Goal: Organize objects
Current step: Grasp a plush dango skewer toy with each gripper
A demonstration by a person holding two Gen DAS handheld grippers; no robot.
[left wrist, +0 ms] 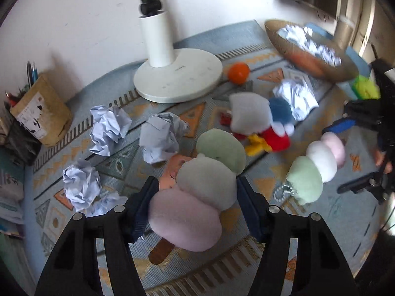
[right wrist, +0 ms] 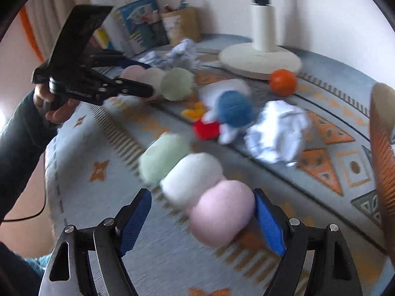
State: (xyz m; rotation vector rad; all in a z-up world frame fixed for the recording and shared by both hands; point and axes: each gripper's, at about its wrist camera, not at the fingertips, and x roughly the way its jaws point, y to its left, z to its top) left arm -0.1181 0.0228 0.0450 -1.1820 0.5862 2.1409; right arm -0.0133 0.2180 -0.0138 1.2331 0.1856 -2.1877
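My left gripper [left wrist: 195,207] has its jaws around a dango plush [left wrist: 202,187] of green, white and pink balls on a brown stick; both pads touch it. It also shows in the right wrist view [right wrist: 158,81]. My right gripper [right wrist: 202,219] straddles a second dango plush [right wrist: 197,185]; the right pad touches its pink ball, the left pad stands apart. That plush also shows in the left wrist view [left wrist: 318,165]. A blue, white and red plush toy [left wrist: 261,120] lies between them. The right wrist view is blurred.
A patterned rug [left wrist: 271,246] covers the floor. A white fan base [left wrist: 177,76], an orange ball [left wrist: 238,72], several crumpled paper balls [left wrist: 108,128], foil wads [left wrist: 296,98] and a wicker bowl [left wrist: 313,59] with foil lie around. A paper bag with pens [left wrist: 42,113] stands left.
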